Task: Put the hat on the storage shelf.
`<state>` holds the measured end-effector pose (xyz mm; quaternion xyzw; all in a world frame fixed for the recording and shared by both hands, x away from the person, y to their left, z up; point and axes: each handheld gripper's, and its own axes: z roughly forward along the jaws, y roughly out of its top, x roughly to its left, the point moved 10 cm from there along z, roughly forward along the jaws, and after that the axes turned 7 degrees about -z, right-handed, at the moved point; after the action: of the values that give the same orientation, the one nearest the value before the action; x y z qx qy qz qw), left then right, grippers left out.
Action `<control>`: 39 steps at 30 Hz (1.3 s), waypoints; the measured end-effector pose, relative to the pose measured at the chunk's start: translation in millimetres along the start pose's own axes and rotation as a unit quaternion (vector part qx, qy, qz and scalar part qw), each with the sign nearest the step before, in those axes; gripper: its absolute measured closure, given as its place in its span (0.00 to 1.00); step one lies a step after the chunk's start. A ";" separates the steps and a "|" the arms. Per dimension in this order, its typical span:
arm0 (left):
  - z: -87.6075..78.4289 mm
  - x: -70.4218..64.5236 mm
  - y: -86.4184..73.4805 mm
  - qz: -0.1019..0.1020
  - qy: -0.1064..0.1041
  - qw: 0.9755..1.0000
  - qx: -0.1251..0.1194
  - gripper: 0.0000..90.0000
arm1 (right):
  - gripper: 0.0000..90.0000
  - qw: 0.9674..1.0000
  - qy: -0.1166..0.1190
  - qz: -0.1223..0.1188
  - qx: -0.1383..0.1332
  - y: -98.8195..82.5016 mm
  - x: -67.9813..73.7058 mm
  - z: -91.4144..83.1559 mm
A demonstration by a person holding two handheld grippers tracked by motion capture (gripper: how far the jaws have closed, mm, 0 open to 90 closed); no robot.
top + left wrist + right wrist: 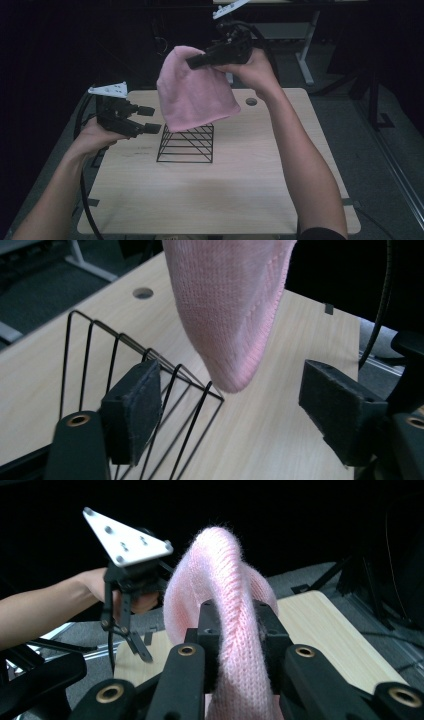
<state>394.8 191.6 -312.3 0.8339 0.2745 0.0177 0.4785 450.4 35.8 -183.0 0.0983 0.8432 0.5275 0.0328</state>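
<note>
Between the right gripper's [192, 62] pinching jaws hangs the pink hat [192, 95] (lifted above the wire rack [186, 145]), so next the spread left gripper [150, 120] likely needs to catch its lower edge.

Your pink knit hat [195, 92] hangs limp in the air — pinched at its upper edge, folded into a ridge there — its lower end dangling just above the black wire rack [187, 145].

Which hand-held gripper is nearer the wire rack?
Left. The left hand-held gripper sits open beside the wire rack; the right hand-held gripper holds the pink beanie above it.
</note>
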 end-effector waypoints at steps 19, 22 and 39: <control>4.8 19.8 -3.9 -0.047 -0.035 0.998 0.012 0.87 | 0.86 1.000 0.004 -0.009 -0.019 12.9 3.3 24.3; 5.0 27.1 -4.3 -0.032 -0.007 0.999 0.013 0.90 | 0.85 1.000 0.002 -0.003 -0.019 9.2 -0.4 26.3; 16.7 59.2 -16.9 -0.034 0.053 0.997 0.041 0.91 | 0.85 0.999 -0.002 0.027 -0.018 -24.1 -25.1 38.8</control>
<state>442.5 213.2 -348.8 0.8410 0.3284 0.0341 0.4287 477.9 54.8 -222.9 0.1213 0.8307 0.5429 0.0215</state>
